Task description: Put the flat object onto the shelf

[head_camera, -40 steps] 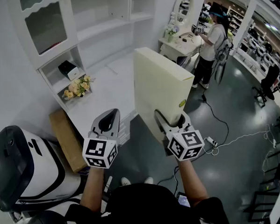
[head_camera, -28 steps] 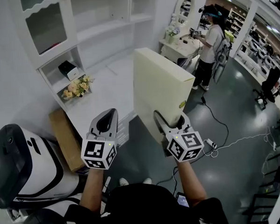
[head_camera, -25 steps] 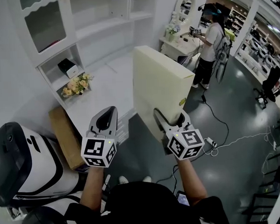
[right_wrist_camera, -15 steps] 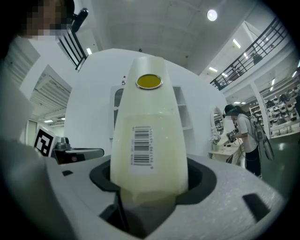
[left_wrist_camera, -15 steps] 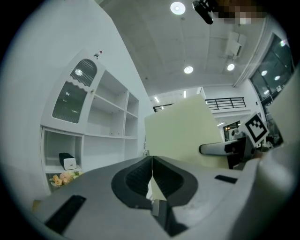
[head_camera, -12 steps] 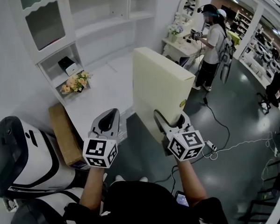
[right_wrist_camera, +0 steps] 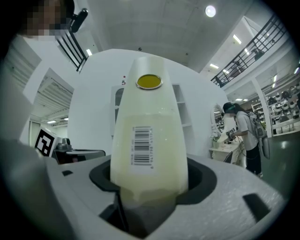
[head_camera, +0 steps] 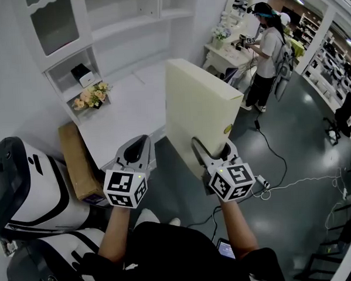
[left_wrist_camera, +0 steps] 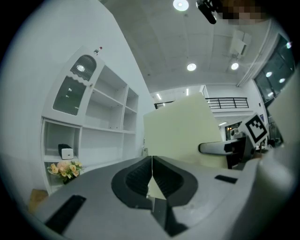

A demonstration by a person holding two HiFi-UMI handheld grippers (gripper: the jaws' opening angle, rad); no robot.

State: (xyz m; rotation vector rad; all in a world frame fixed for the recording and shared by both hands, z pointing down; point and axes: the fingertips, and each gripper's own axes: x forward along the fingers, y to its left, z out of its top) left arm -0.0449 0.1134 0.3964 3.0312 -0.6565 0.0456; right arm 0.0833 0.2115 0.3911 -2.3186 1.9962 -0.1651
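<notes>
Right hand-held gripper (right_wrist_camera: 149,180), half-spread, clamps flat box (right_wrist_camera: 149,117).

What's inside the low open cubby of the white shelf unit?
A small black-and-white box, with a pale flower bouquet in front. Whatever lies low behind the flowers is covered.

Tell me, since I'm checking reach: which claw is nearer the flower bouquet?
Left. The left claw, shut and empty, is below-right of the flower bouquet; the right claw, clamped on the cream flat box, sits farther right.
</notes>
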